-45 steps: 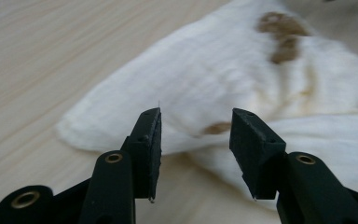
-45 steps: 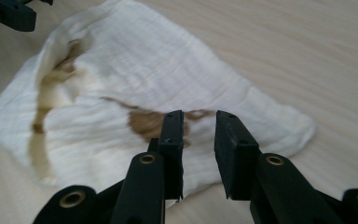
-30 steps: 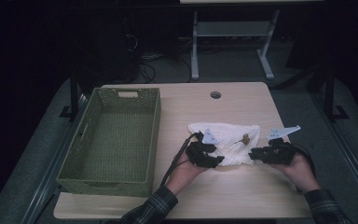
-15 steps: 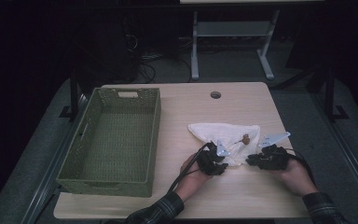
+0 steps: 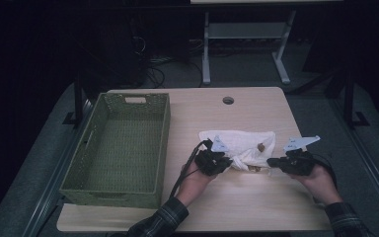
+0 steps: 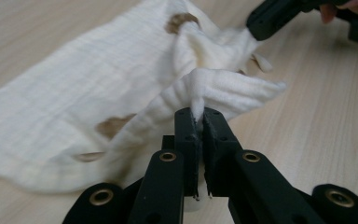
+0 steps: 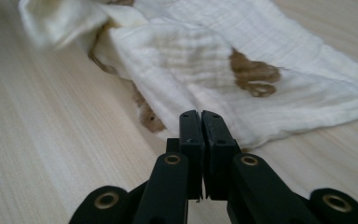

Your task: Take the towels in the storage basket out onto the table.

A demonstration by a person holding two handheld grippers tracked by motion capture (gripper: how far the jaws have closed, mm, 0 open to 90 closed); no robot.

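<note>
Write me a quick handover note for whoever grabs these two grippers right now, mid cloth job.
Left gripper: jaws have just closed, shut on a pinched fold of the white cloth at its near left edge.
Right gripper: jaws have just closed too, shut at the cloth's near right edge; the actual bite on the fabric is hard to see.
Cloth: rumpled, brown-patterned, on the table between the hands.
Green basket: empty, left of the cloth.
Done: both near edges gripped.
Left: probably lift and fold the cloth, perhaps put it in the basket.
</note>
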